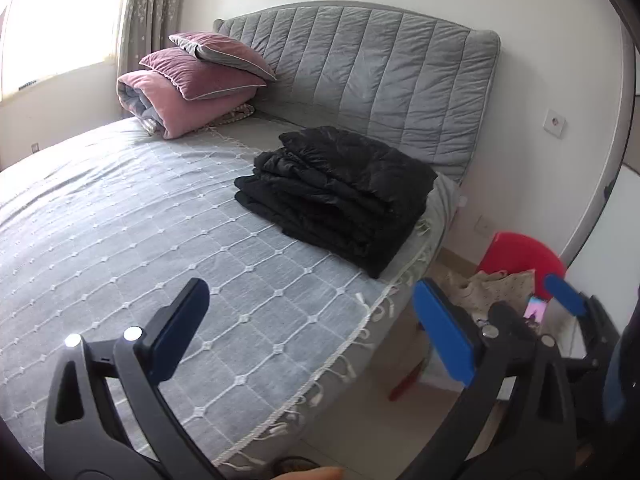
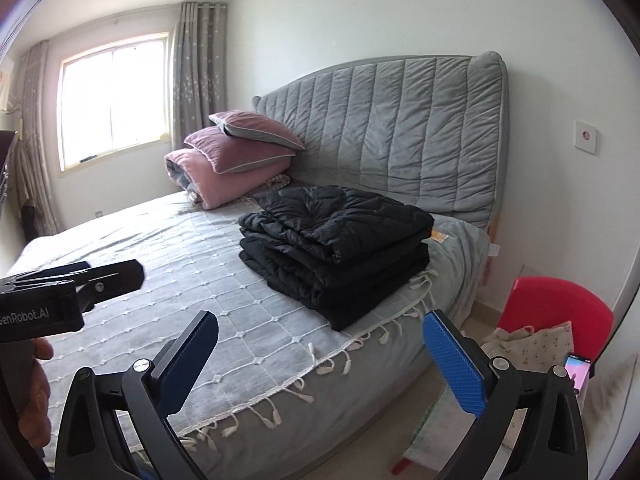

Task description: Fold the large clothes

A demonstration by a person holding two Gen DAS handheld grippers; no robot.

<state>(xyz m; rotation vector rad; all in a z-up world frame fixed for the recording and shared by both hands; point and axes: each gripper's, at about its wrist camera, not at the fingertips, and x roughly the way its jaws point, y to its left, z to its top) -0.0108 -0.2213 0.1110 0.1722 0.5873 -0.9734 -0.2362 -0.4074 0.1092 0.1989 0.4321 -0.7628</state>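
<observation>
A black quilted garment (image 1: 340, 192) lies folded in a thick stack on the grey bedspread (image 1: 120, 220), near the bed's right edge by the headboard. It also shows in the right wrist view (image 2: 340, 256). My left gripper (image 1: 312, 332) is open and empty, held above the bed's near corner, well short of the stack. My right gripper (image 2: 320, 360) is open and empty too, over the fringed bed edge (image 2: 280, 396). The left gripper's body (image 2: 60, 292) shows at the left of the right wrist view.
Pink pillows and a rolled pink quilt (image 1: 192, 88) are piled at the headboard (image 1: 380, 80). A red stool (image 2: 556, 312) with patterned cloth (image 2: 532, 344) and a phone (image 2: 578, 372) stands on the floor right of the bed. A window (image 2: 112, 100) is at the far left.
</observation>
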